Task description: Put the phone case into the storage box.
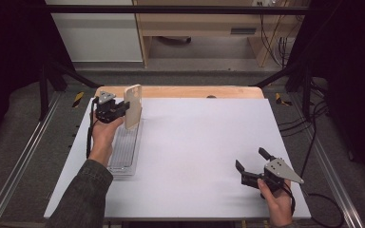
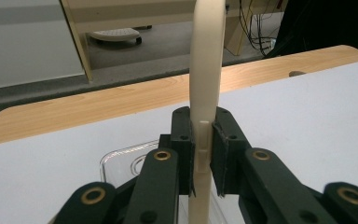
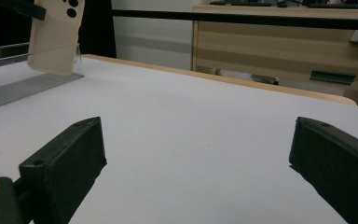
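Beige phone case (image 1: 133, 105) is clamped upright by left hand-held gripper (image 1: 122, 110) above clear tray (image 1: 123, 152); right hand-held gripper (image 1: 251, 164) rests with jaws apart on counter (image 1: 199, 142).

The cream-coloured plastic phone case (image 1: 133, 106) stands upright at the upper left of the high view, clamped edge-on between the jaws of the left gripper (image 1: 116, 109), which sits just left of it. Below the case, the clear rectangular plastic tray (image 1: 123, 152) lies on the white-topped bench (image 1: 195, 142) and runs down toward the lower left. The right gripper (image 1: 253, 167) sits at the lower right, well apart from both, its jaws spread over bare bench. Behind the bench, at the top centre, stands a pale wooden desk (image 1: 199, 23).
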